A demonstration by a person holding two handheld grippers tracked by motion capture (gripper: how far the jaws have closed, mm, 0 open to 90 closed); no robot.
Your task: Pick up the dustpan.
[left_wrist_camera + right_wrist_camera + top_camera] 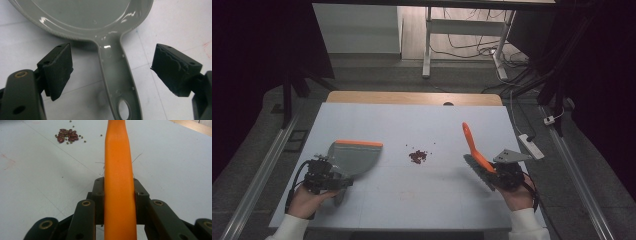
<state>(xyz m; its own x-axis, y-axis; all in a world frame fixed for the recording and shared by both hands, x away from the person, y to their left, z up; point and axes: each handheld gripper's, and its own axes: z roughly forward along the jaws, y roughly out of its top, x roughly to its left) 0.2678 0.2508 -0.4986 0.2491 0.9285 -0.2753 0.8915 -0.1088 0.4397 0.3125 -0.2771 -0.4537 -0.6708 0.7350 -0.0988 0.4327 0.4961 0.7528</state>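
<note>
A grey dustpan (354, 157) with an orange lip lies on the white table (412, 125) at the left. Its grey handle (117, 80) runs between the jaws of my left gripper (111, 72), which stands open on either side of it without touching. My right gripper (118, 195) is shut on the orange handle of a brush (118, 165), whose dark bristles (478, 171) rest near the table at the right. A small heap of red beans (417, 156) with a few tiny green ones lies mid-table between the two tools; the heap of beans (67, 135) lies ahead and to the left in the right gripper view.
A white power strip (532, 146) lies at the table's right edge. A wooden strip (412, 97) borders the far side. Beyond stand desk legs and cables on the floor.
</note>
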